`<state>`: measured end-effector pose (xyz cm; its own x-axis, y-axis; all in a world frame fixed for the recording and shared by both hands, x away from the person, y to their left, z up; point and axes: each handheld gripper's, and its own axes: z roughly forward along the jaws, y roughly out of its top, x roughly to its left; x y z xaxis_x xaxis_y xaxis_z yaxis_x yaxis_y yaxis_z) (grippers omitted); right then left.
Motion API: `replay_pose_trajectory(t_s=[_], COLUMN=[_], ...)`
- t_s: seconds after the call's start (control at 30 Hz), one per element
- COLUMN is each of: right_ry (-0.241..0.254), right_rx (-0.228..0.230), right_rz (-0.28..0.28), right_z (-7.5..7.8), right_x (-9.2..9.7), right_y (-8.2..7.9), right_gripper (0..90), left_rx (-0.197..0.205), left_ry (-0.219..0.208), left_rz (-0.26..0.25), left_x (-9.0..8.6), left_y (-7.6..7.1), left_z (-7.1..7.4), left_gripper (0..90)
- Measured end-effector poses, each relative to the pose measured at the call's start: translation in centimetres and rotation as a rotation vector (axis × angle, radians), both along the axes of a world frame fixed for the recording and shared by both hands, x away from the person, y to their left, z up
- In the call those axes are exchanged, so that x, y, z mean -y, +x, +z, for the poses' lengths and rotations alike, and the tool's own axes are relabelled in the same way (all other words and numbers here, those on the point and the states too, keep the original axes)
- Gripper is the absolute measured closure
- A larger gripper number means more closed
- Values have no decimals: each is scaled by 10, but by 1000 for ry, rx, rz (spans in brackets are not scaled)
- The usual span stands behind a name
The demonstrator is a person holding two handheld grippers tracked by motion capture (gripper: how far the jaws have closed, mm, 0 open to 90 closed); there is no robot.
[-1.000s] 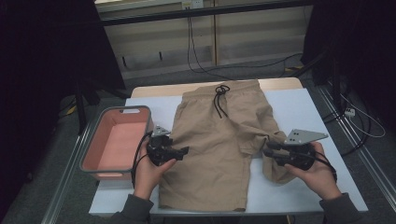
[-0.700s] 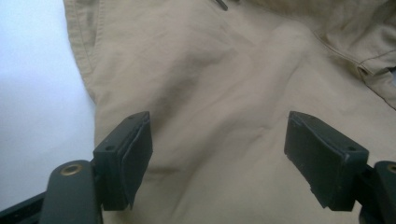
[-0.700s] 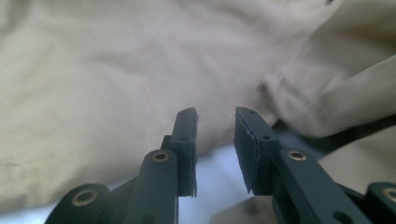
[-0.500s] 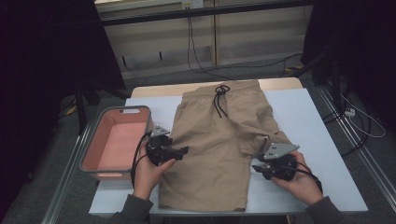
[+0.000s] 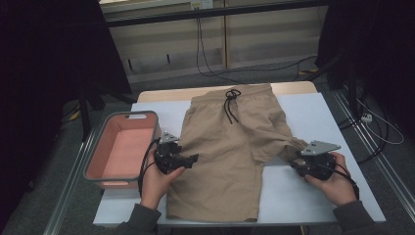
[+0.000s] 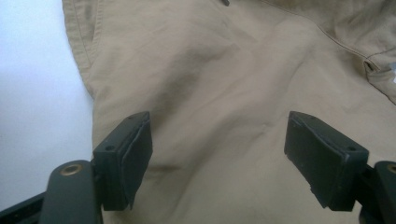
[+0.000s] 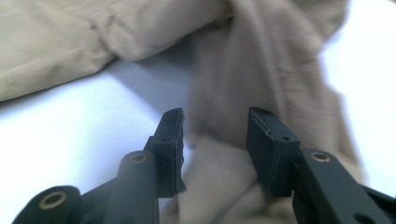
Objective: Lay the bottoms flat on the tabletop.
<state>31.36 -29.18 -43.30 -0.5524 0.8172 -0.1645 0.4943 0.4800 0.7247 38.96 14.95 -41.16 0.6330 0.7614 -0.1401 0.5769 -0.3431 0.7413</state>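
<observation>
Tan shorts (image 5: 230, 147) lie flat on the white table (image 5: 313, 112), waistband and black drawstring (image 5: 230, 105) at the far side. My left gripper (image 5: 193, 157) hovers over the left leg (image 6: 210, 70), jaws wide open and empty (image 6: 217, 140). My right gripper (image 5: 296, 164) sits at the bunched hem of the right leg (image 5: 288, 147). Its jaws have just been opening. Folded cloth (image 7: 261, 70) lies between them (image 7: 215, 130), with a sliver of gap at the left pad (image 7: 175, 140).
A pink bin (image 5: 125, 116) stands at the table's left side, close to my left hand. Bare white tabletop lies between the two legs and to the right of the shorts. Cables run on the floor (image 5: 215, 68) beyond the far edge.
My right hand dipped toward the near edge, then came back out to the right at the leg's hem. Its jaws stand wider. The left hand has not moved.
</observation>
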Motion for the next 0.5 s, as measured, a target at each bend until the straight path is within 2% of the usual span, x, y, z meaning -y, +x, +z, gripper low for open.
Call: replay_pose_trajectory(t_s=[0.1, 0.23, 0.37, 0.4, 0.5], right_ry=[2, 3, -76, -78, -88], right_rx=[10, -35, -43, -41, -49], right_rz=[-20, 20, 40, 38, 35], right_z=[1, -8, -16, -17, -15], right_x=[5, -1, -8, -8, -6], right_y=[2, 5, 9, 10, 11], right_gripper=[562, 512, 522, 543, 721], left_rx=[-3, -9, -5, -4, -8], left_ry=[-1, 9, 10, 11, 9], left_rz=[-2, -10, -6, -6, -9], left_x=[1, 2, 2, 2, 2], left_y=[0, 0, 0, 0, 0], left_z=[-1, -2, -2, -2, -2], left_gripper=[236, 236, 236, 236, 236])
